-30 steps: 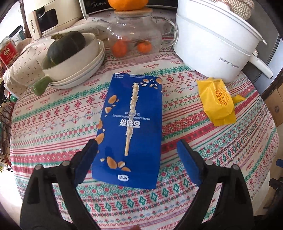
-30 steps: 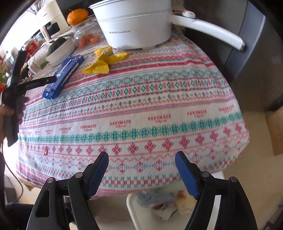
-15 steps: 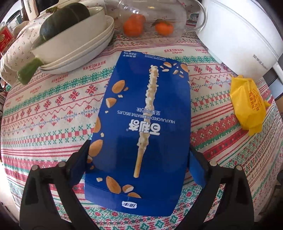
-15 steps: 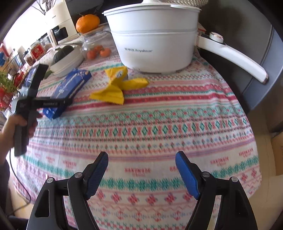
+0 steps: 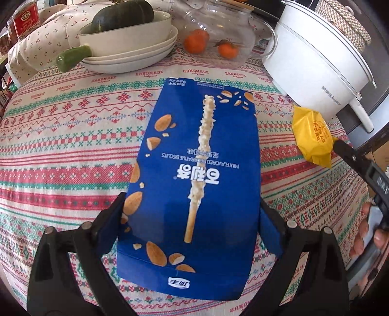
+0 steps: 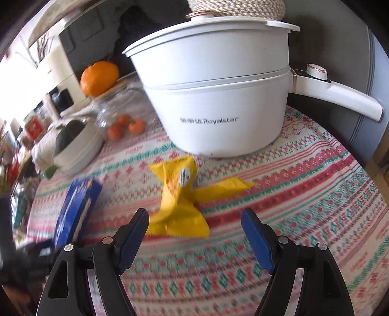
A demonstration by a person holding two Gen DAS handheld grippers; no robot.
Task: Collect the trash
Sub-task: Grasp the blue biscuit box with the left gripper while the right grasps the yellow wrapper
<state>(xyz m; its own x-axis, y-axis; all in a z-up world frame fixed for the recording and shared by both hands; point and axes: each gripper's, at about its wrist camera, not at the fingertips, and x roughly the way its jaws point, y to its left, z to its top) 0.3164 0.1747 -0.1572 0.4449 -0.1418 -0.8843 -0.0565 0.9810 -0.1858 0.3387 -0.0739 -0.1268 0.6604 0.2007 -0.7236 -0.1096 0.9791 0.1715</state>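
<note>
Trash here = blue biscuit box + crumpled yellow wrapper, both lying on the bench w/ its patterned red-green tablecloth.

Left tongs straddle the near end of the box, one blue pad on each long side. Pads sit right at the box edges; can't tell whether they press on it or just flank it. Box lies flat, printed face up, long axis running away from the cam.

Right tongs are spread wide, nothing between the pads. They hang above the cloth just short of the wrapper, which lies ahead & slightly left of centre, one twisted tail pointing right. In the left wrist view the right tool's black tip shows at the right edge, just beside the wrapper, w/ a person's fingers wrapped round the handle below.

Further out: white electric pot w/ long handle stands right behind the wrapper, near but apart. Glass jar w/ tangerines inside sits beyond the box's far end. Left of the jar, stacked white dishes hold a dark green squash. A big orange rests on the jar's lid.
</note>
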